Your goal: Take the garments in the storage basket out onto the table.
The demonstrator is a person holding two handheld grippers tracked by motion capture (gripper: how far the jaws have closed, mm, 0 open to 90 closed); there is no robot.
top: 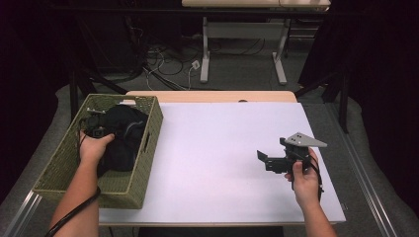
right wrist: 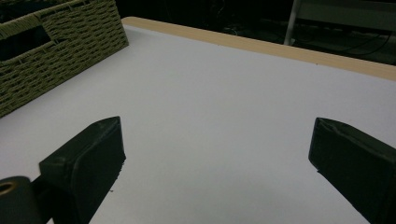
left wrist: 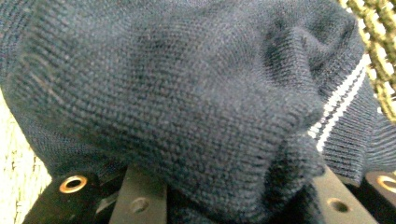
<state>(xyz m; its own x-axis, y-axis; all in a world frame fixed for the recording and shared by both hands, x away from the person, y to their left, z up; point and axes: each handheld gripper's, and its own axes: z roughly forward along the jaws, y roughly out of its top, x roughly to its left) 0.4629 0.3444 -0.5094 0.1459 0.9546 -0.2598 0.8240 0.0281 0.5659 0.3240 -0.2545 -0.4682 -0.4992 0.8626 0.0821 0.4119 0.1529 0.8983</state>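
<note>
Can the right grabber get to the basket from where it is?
Probably yes. The right gripper hangs open over the white table, its jaws pointing toward the basket, with nothing lying between. The left gripper is already inside, in the dark sweater.

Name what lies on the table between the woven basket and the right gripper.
Nothing: in the high view, only bare white tabletop stretches between the basket and the right gripper.

One rectangular olive-green woven wicker basket (top: 143, 163) sits at the left of the high view, holding one dark navy knitted garment with white stripes (top: 126, 131). There is one white-topped table with a wooden edge (top: 222, 148). Two black handheld grippers count up: the left gripper (top: 94, 129) at the left, the right gripper (top: 267, 160) at the lower right.
</note>
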